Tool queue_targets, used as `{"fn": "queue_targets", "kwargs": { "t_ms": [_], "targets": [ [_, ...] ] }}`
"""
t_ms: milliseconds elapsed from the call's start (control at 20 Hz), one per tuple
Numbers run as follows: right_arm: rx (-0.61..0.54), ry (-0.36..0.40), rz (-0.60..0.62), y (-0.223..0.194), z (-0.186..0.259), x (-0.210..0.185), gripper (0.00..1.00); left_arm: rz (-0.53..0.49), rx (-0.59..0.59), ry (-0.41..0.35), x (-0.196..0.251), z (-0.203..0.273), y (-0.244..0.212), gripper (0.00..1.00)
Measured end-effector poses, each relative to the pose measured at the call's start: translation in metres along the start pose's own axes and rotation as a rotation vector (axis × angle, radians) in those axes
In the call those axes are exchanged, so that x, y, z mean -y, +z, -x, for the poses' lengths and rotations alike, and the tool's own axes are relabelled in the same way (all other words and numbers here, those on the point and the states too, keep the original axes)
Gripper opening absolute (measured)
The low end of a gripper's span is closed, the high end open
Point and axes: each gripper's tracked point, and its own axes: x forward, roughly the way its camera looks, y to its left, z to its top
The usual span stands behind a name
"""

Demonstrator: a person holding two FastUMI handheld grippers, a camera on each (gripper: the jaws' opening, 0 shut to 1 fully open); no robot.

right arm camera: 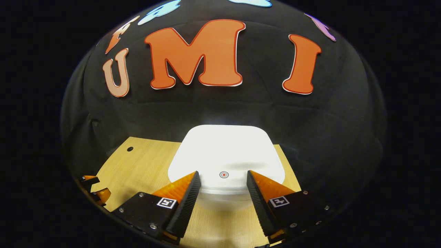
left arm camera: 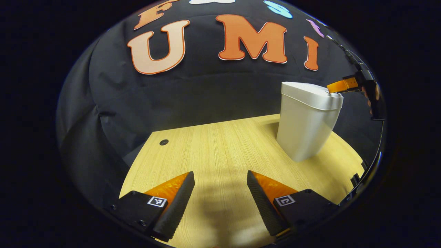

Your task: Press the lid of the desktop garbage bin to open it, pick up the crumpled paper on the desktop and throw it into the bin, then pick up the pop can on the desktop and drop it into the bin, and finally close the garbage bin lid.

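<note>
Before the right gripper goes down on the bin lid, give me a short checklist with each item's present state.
1. Lid shut and flat on the bin: ok.
2. Right gripper above the lid, round press mark between its fingers: ok.
3. Right gripper's jaws apart, holding nothing: ok.
4. Contact with the lid: cannot tell; in the left gripper view its tip sits at the lid's edge.
5. Left gripper open, over bare table, away from the bin: ok.
6. Bin upright on the table: ok.
</note>
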Motion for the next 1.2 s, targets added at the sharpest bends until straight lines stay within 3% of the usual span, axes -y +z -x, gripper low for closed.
{"fn": "queue_targets", "kwargs": {
  "t_ms": [250,550,650,700,750,800,900,950,1000,1100,1200],
  "targets": [
    [-0.030,0.002,-0.011,-0.006,-0.003,-0.001,0.83,-0.003,-0.006,-0.018,0.008,-0.004,-0.002,0.98],
    [0.030,-0.013,-0.007,-0.002,0.000,-0.001,0.82,-0.017,0.023,-0.002,0.001,-0.006,0.011,0.98],
    [0.048,-0.027,-0.013,-0.003,0.002,-0.002,0.75,-0.019,0.053,0.004,-0.003,-0.003,0.024,0.98],
    [0.054,-0.028,-0.016,-0.004,0.003,-0.004,0.81,-0.021,0.073,0.009,-0.006,0.000,0.034,0.98],
    [0.049,-0.023,-0.016,-0.007,0.005,-0.008,0.73,-0.017,0.093,0.013,-0.008,0.001,0.043,0.98],
    [0.034,-0.005,-0.017,-0.014,0.008,-0.015,0.80,-0.013,0.113,0.017,-0.012,0.002,0.053,0.98],
    [0.052,0.020,-0.025,-0.013,0.013,-0.027,0.81,-0.007,0.140,0.016,-0.014,0.004,0.068,0.98],
    [0.062,0.035,-0.025,-0.012,0.015,-0.033,0.75,-0.006,0.162,0.018,-0.017,0.006,0.078,0.98],
    [0.079,0.046,-0.017,-0.010,0.019,-0.041,0.82,-0.005,0.183,0.022,-0.019,0.009,0.090,0.98],
    [0.127,0.058,0.011,-0.004,0.026,-0.056,0.79,0.005,0.231,0.031,-0.023,0.015,0.109,0.98],
    [0.161,0.074,0.041,-0.002,0.033,-0.074,0.85,0.028,0.279,0.042,-0.029,0.023,0.128,0.98]
  ]
}}
